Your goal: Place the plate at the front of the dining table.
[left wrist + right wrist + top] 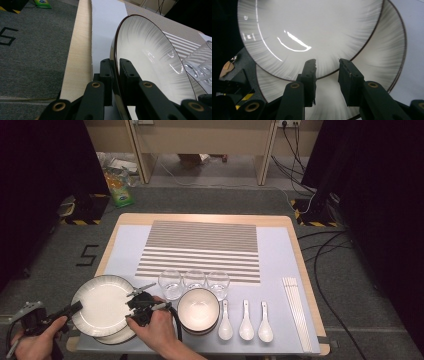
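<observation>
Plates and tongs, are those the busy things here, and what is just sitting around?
Busy:
- top plate, pinched at its rim by the left tongs
- plate underneath
- right tongs, open over the plates

Just sitting:
- three glasses
- bowl
- three spoons
- chopsticks
- striped mat

Top plate [102,302] lies on another plate [117,336], left of the bowl [198,310].
</observation>
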